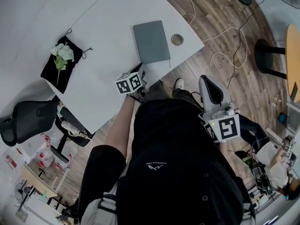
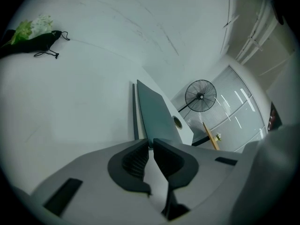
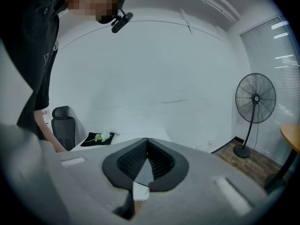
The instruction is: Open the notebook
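So far the notebook (image 1: 151, 41) has not been opened. It lies flat and closed on the white table (image 1: 108, 27), right in front of the left gripper (image 1: 140, 71). In the left gripper view its near end sits just past the tips of the jaws. All of the job is left to do: the cover must be caught at an edge and lifted over.

The notebook is a thin grey rectangle. Its cover looks smooth and dull, not shiny, and its corners are neat. A thin dark line runs along one long side, and I cannot tell what it is.

The left gripper's jaws are pressed almost together with only a thin slit between them, and they hold nothing. Their black pads (image 2: 133, 159) have little ridges, like rubber.

The right gripper (image 1: 208, 86) is well away from the notebook, off the table and over the wood floor. Its jaws are closed tip to tip and hold nothing. They point at a white wall.

Just beside the notebook, to the right of the left jaws, is a small round ring (image 1: 177, 40) in the table top. Far off to the left of those jaws lies a soft black pouch (image 1: 51, 71) with white flowers (image 1: 62, 53) on it. A big round fan (image 3: 255, 100) stands on the floor.
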The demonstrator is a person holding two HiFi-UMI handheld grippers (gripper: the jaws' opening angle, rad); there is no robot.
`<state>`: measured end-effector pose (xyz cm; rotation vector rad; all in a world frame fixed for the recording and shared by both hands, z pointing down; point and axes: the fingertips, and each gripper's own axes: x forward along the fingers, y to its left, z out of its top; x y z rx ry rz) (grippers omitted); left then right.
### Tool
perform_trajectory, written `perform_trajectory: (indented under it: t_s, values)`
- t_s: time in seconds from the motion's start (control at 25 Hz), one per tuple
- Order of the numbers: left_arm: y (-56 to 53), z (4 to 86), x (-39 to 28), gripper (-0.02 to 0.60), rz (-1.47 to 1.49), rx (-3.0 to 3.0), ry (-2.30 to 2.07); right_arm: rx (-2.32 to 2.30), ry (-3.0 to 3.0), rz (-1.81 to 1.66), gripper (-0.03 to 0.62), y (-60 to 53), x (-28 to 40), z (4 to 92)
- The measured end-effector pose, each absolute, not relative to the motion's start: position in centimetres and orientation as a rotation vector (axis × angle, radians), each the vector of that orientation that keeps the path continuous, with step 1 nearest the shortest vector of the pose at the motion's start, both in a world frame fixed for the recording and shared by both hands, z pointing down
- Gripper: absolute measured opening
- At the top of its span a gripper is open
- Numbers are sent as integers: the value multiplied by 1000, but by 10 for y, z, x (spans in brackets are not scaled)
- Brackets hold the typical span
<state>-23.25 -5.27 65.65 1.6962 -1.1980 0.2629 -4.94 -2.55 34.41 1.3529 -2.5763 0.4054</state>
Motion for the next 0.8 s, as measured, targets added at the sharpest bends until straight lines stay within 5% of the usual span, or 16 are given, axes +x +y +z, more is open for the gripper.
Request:
perform_trajectory:
  t_s: [0.8]
  values:
    - [-51,622,-222,9,339,1872,-1217,1277,-2581,362,5,-14,-51,352]
